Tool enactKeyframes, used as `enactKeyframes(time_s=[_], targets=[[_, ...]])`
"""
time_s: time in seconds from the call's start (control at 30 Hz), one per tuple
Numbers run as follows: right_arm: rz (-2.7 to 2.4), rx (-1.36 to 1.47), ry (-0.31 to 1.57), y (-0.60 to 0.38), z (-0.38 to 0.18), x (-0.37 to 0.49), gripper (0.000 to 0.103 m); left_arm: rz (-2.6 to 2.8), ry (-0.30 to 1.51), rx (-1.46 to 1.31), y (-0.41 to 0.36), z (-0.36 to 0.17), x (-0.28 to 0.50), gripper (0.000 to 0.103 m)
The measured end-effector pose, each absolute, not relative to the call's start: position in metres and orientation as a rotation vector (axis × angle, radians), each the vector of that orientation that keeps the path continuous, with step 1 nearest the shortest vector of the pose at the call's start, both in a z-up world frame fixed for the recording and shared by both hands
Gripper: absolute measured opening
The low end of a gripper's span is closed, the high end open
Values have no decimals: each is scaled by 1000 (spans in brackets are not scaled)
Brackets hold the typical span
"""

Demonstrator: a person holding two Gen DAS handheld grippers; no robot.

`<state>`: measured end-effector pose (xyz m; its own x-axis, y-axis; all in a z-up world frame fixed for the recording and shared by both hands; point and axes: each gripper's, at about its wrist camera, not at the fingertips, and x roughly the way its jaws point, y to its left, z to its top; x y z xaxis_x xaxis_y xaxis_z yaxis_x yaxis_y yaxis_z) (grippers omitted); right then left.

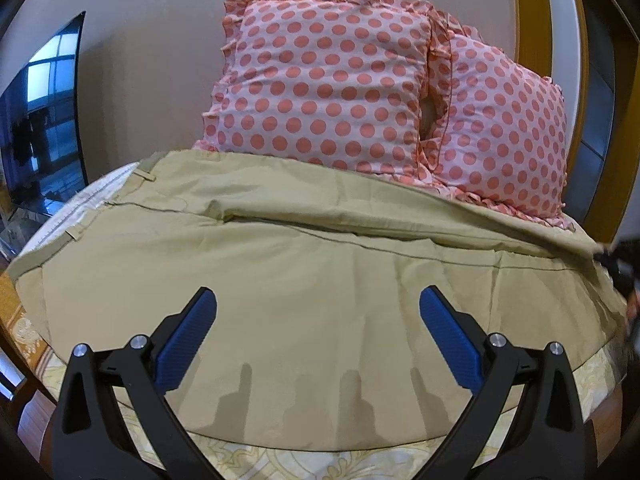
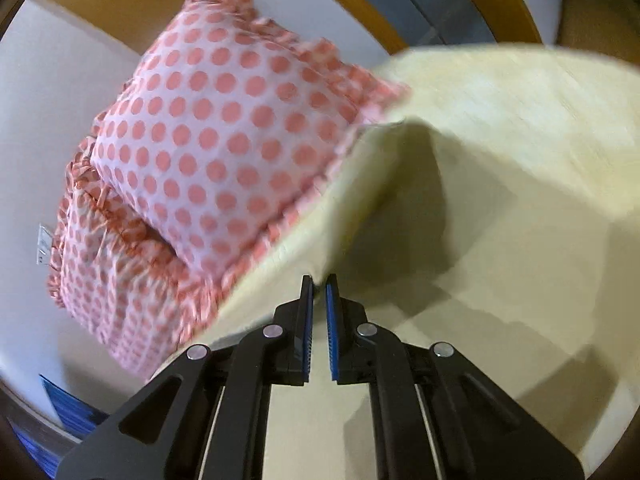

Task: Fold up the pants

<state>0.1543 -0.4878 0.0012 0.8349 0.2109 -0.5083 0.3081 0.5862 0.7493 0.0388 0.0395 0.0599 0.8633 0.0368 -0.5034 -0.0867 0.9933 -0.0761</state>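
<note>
Khaki pants point(image 1: 304, 280) lie spread across the bed, waistband at the left, legs running to the right. My left gripper point(image 1: 318, 302) is open and empty, hovering just above the near part of the fabric. My right gripper point(image 2: 319, 280) is shut on the pants' edge point(image 2: 480, 184) and holds it lifted, so the cloth drapes up in front of the right wrist camera. The right gripper also shows as a dark shape at the far right of the left wrist view point(image 1: 618, 264), at the leg end.
Two pink polka-dot pillows point(image 1: 332, 84) stand against the wall behind the pants, also in the right wrist view point(image 2: 216, 136). A dark TV screen point(image 1: 40, 120) is at the left. A patterned bedsheet point(image 1: 280, 460) shows at the bed's near edge.
</note>
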Motion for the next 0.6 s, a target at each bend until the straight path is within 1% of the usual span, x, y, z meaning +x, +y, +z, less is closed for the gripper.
enactKeyframes(time_s=[0.07,0.1,0.13,0.17,0.2,0.23,0.3,0.37,0.4,0.43,0.47,0.5,0.6], targets=[[-86,1039,629,-499,-8,143,9,65,514,-96,40,64,38,101],[-90,1074,637,-501,-10,136,17,63,511,-98,41,66,37,101],[-98,1136,647,-507,-14,135,35,63,508,-100,41,67,36,101],[-85,1166,629,-511,-16,134,37,68,505,-103,43,68,35,101],[-86,1163,626,-511,-15,132,42,77,502,-106,44,68,34,101],[-92,1153,632,-510,-14,135,44,83,500,-109,45,69,34,101],[-91,1171,652,-508,-14,137,44,97,505,-119,49,69,34,101],[-45,1272,671,-502,-16,126,44,104,508,-126,51,69,34,101],[-19,1292,668,-499,-17,124,48,106,508,-126,52,69,34,101],[8,1287,682,-494,-15,127,56,108,509,-125,52,68,35,101],[19,1279,693,-491,-16,133,59,107,511,-125,52,67,36,101],[12,1268,709,-490,-16,140,57,104,515,-125,51,67,37,101],[-58,1217,703,-489,-11,162,57,96,516,-120,48,67,37,101]])
